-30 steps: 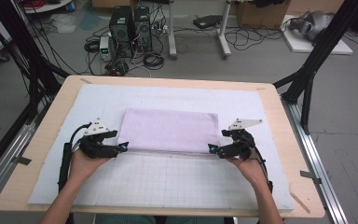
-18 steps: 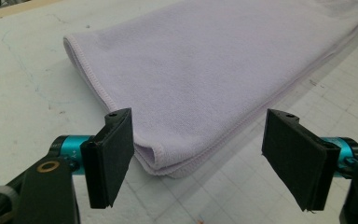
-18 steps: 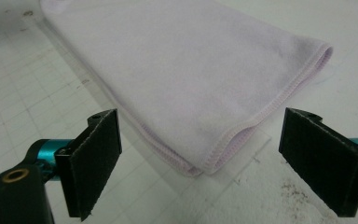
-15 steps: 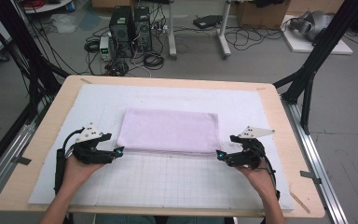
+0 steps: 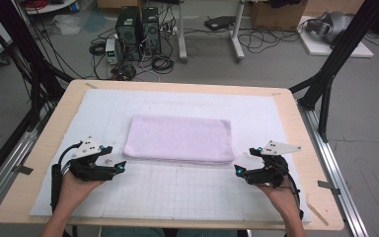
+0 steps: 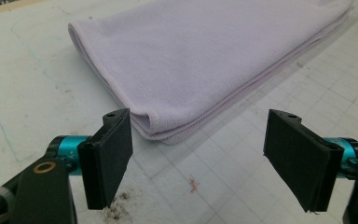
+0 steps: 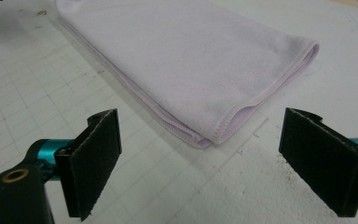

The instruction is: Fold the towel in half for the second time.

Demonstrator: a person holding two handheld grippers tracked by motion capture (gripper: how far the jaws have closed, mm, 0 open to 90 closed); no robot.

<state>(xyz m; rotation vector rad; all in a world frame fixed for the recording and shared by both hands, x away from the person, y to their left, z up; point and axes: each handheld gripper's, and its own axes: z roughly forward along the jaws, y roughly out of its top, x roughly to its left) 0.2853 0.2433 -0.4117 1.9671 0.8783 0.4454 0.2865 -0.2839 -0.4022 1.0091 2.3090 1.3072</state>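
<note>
On the table, seen from the high view, we've got a lilac towel (image 5: pixel 180 138) lying folded into a neat flat rectangle in the middle of the white gridded mat (image 5: pixel 177 192). The left gripper (image 5: pixel 112 167) sits just off the towel's near-left corner and the right gripper (image 5: pixel 243 170) just off its near-right corner. Neither touches the cloth, and each is held low over the mat in a hand coming in from the bottom edge. Beyond the table there's a floor with computer towers (image 5: pixel 137 25) and loose cables, nothing that matters for us.

In the left gripper view, the jaws stand wide apart with nothing between them. The towel's (image 6: pixel 200 60) folded corner sits just ahead of the pads (image 6: pixel 109 156), closer to the left one, and we can see the stacked hemmed edges, so it's several layers thick. A few dark crumbs lie on the mat near the left pad.

In the right gripper view it's the same story: jaws spread wide, empty, with the towel's (image 7: pixel 191 60) other near corner pointing into the gap between the pads (image 7: pixel 324 163) but lying clear of them.

As for progress, we'd say the fold in hand looks finished: edges line up, no loose flaps, both grippers free. What's left is hard to call. Either it's done, or one more fold is coming, which would mean pinching those two near corners again.
</note>
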